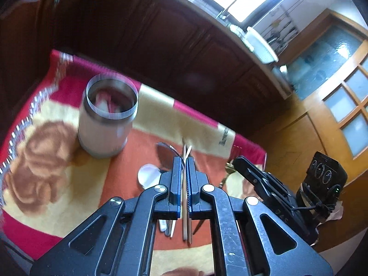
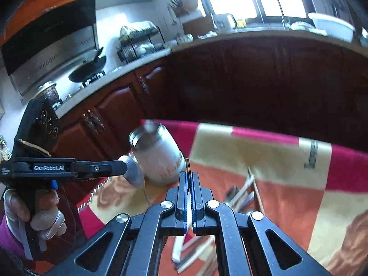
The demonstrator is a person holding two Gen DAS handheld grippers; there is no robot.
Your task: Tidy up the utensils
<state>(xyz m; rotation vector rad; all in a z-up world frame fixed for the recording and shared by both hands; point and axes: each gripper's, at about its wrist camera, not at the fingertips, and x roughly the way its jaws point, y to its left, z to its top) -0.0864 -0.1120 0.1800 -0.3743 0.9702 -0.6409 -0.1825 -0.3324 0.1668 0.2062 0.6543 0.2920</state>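
— Cup first. Where?
— Upright on the patterned cloth over the bench, ahead and to the left of the left tongs. Open mouth, steel rim, something pink and white inside, too blurred to name.
— And those tongs?
— Pinched almost fully together on the thin handle of a metal spoon. Bowl forward past the tips, long axis roughly in line with the fingers, sloping downward. Looks clear of the cloth.
— Right tongs?
— Closed too, on a thin dark-and-gold sliver poking just past the tips. Maybe a chopstick, maybe a slim handle; cannot tell which.
— Nearer to the cup?
— Left, judging by the right wrist view: spoon bowl right against the cup's side in the picture, right tongs further back and off to the right.
— Further right, on the cloth?
— Loose utensils in a small heap, among them a white spoon and pale chopsticks. Not yet sorted.
— Coming move?
— Probably swing left over the rim, tip the handle up, bowl down into the mouth. Worth minding the rim: easy to clip and topple.
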